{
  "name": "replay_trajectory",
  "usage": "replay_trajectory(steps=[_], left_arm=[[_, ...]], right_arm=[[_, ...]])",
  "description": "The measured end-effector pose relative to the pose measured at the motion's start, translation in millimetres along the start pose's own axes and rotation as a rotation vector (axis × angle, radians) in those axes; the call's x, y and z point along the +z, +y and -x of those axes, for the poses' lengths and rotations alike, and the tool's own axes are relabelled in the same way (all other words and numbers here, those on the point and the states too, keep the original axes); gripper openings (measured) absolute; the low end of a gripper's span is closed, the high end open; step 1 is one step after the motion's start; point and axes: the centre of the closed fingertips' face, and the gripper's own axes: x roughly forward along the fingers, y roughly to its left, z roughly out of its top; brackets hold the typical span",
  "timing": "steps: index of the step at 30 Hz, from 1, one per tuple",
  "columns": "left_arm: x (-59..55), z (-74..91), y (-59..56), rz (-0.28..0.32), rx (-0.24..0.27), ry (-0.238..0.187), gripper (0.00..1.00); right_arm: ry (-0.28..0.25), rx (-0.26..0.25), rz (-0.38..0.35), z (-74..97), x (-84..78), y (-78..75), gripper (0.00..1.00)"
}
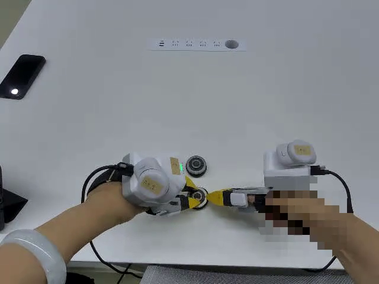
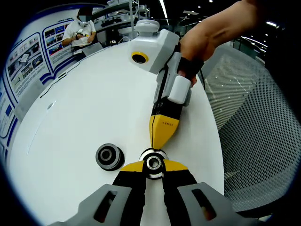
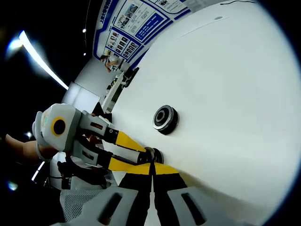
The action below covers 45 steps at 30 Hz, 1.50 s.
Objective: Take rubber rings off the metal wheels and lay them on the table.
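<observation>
A small metal wheel (image 1: 200,196) with a black rubber ring sits between the yellow tips of my left gripper (image 1: 195,199), which is shut on it just above the white table. In the left gripper view that wheel (image 2: 154,163) faces the camera. My right gripper (image 1: 213,197) comes in from the right, jaws shut together, tips touching the wheel's rim; whether they pinch the ring is unclear. In the right gripper view the held wheel (image 3: 155,155) lies just beyond my own tips (image 3: 151,167). A second wheel (image 1: 196,165) with its ring lies flat nearby (image 2: 109,156) (image 3: 165,118).
A white power strip (image 1: 195,44) lies at the far side and a black phone (image 1: 22,76) at the far left. A dark object (image 1: 9,204) sits at the left edge. Cables trail off the near table edge (image 1: 237,263) behind both grippers.
</observation>
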Motion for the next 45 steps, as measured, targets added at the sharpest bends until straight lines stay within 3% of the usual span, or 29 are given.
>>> replay_trajectory(steps=[11, 25, 45], left_arm=[[-0.1, -0.1, 0.1, -0.003, 0.000, 0.004, 0.13], [1.0, 0.6, -0.6, -0.005, 0.000, 0.006, 0.13], [0.0, 0.6, -0.5, -0.010, 0.000, 0.017, 0.13]], right_arm=[[-0.014, -0.007, -0.010, -0.1, -1.0, 0.8, 0.01], [0.011, -0.017, -0.046, -0.7, -2.0, -0.2, 0.02], [-0.025, -0.007, -0.048, -2.7, -1.2, 7.8, 0.01]])
